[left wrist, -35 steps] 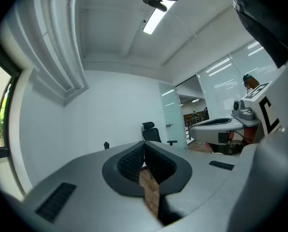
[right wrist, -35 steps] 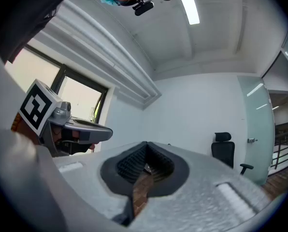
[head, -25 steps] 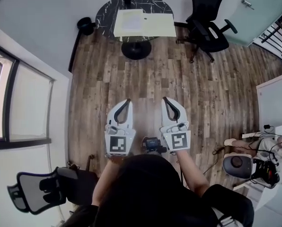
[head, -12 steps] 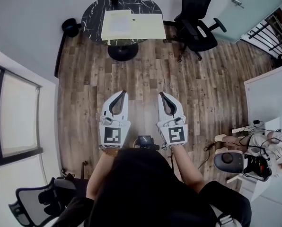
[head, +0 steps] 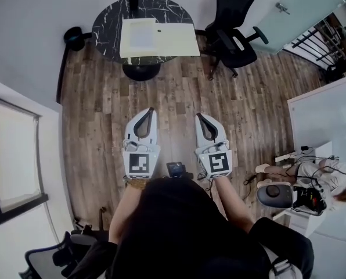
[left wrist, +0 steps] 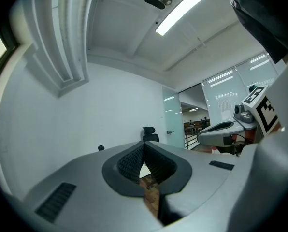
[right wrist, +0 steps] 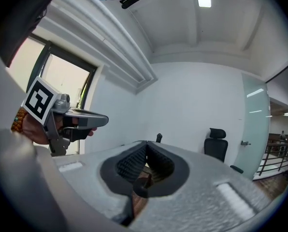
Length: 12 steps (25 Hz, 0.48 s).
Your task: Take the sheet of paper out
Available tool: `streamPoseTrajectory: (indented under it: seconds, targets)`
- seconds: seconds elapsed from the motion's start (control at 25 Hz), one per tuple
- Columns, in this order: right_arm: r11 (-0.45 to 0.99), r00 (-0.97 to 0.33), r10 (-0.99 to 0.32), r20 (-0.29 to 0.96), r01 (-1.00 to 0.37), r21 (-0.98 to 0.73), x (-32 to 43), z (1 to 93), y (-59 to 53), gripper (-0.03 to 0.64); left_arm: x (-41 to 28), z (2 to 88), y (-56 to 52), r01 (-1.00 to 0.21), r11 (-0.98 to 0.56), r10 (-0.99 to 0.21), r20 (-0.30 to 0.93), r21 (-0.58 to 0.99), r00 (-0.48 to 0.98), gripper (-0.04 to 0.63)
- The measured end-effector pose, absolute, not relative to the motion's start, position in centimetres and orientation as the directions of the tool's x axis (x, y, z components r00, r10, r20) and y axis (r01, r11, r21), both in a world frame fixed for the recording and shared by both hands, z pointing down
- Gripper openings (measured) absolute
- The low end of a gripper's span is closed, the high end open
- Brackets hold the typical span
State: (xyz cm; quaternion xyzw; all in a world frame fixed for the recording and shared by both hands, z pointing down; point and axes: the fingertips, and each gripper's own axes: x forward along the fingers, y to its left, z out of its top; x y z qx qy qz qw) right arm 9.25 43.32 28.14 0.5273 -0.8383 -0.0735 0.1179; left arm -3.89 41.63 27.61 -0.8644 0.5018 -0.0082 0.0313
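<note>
**Closing in on the table**

I've walked forward over the wood floor [head: 173,92] with both tongs carried out ahead of me. In the head view the round table [head: 106,17] with the sheet of paper [head: 141,35] now sits further left and a little lower than a second ago, and it looks slightly nearer. The black office chair [head: 231,25] beside it has slid left along with it. My left gripper [head: 150,110] and right gripper [head: 198,115] ride a bit higher in the frame. The window [head: 13,156] on the left has dropped down the edge, and the mesh chair [head: 45,264] at bottom left has almost slipped out of view
</note>
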Motion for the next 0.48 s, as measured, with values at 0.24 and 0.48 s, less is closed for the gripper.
streamPoseTrajectory:
  seconds: [0.24,0.48]
  targets:
    - [0.429,-0.405,-0.903,0.143,-0.852,0.299,7.1,27.6,41.1,-0.003,-6.9,28.4,39.6,-0.863,-0.504,-0.862,-0.049,-0.033,0.505,-0.003]
    - [0.440,-0.422,-0.898,0.128,-0.840,0.318,3.7,27.4,38.4,-0.003,-10.9,28.6,37.4,-0.881,-0.474,-0.879,-0.055,-0.017,0.474,-0.003]
